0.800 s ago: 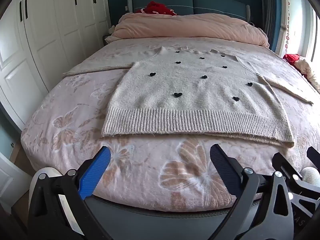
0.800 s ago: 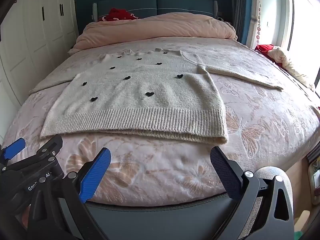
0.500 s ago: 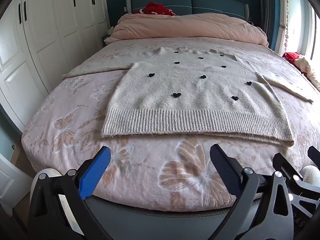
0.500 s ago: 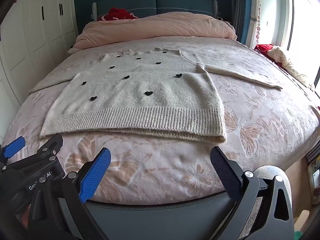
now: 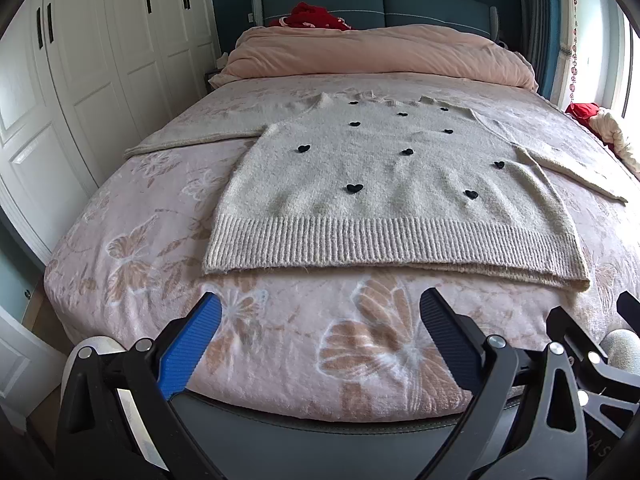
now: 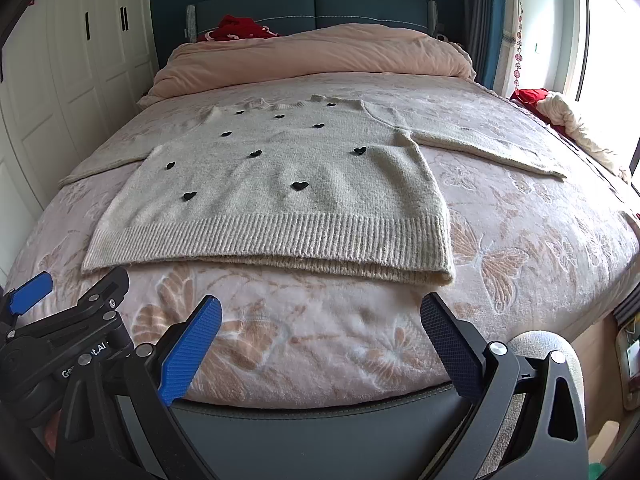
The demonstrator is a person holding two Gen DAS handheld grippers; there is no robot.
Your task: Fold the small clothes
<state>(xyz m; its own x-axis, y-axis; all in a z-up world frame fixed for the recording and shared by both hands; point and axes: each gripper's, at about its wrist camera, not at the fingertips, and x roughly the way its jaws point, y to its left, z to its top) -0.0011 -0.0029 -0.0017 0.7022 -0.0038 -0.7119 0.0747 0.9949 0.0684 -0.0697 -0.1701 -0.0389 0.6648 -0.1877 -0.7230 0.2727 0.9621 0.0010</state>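
Note:
A cream knit sweater [image 5: 384, 184] with small black hearts lies flat, face up, on the bed, both sleeves spread sideways; it also shows in the right wrist view [image 6: 280, 192]. Its ribbed hem faces me. My left gripper [image 5: 320, 304] is open and empty, over the foot of the bed, short of the hem. My right gripper [image 6: 320, 308] is open and empty, also short of the hem, to the right of the left gripper [image 6: 72, 308], which shows at the right wrist view's lower left.
The bed has a pink butterfly-print blanket [image 5: 280, 340] and a dark padded foot edge [image 6: 320, 416]. A rolled pink duvet [image 5: 376, 56] lies at the headboard. White wardrobes [image 5: 80, 80] stand on the left. Red and white clothes [image 6: 560, 116] lie at the window side.
Both views have shifted very slightly closer to the bed. The sweater has not moved and both grippers stay open.

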